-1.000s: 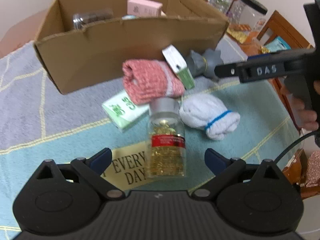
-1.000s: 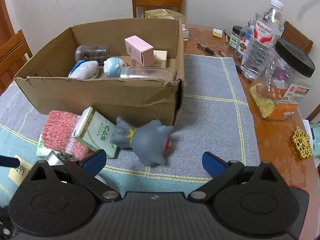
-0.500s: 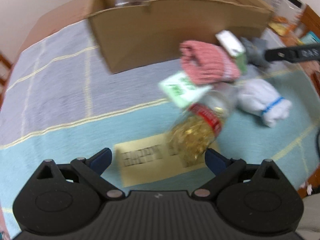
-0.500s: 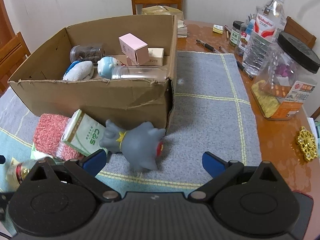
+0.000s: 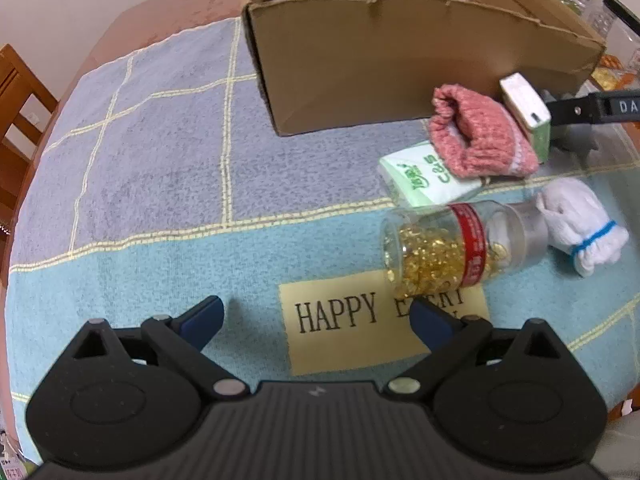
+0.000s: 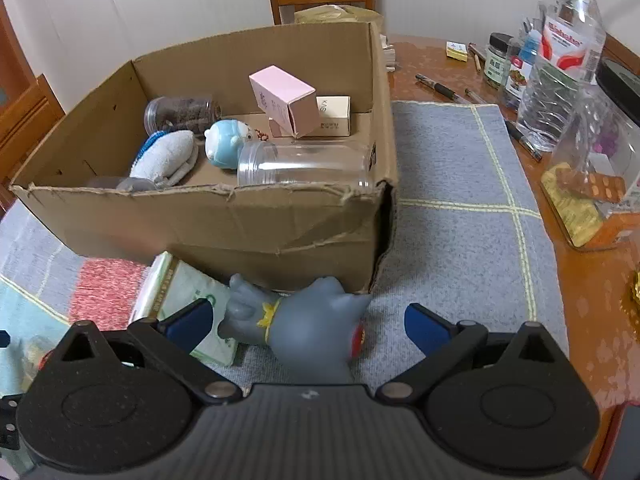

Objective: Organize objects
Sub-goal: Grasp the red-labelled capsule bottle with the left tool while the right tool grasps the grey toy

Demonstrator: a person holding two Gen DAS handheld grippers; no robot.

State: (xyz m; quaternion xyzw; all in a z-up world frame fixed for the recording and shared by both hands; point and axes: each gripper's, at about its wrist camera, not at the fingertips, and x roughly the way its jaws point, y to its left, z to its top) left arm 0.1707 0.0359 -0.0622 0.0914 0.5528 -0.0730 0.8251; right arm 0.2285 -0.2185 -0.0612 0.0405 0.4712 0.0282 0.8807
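Left tool point(image 5: 316, 318) gapes empty; right tool point(image 6: 306, 322) gapes around grey toy point(image 6: 308, 326).

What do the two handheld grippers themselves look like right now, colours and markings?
Both look alike: the left gripper and right gripper have a black ribbed body, two round black housings, silver pivot pins and blue fingertip pads. In the left wrist view, the right gripper's black finger carries white lettering, only partly in frame. No cables, sleeves or hands show.
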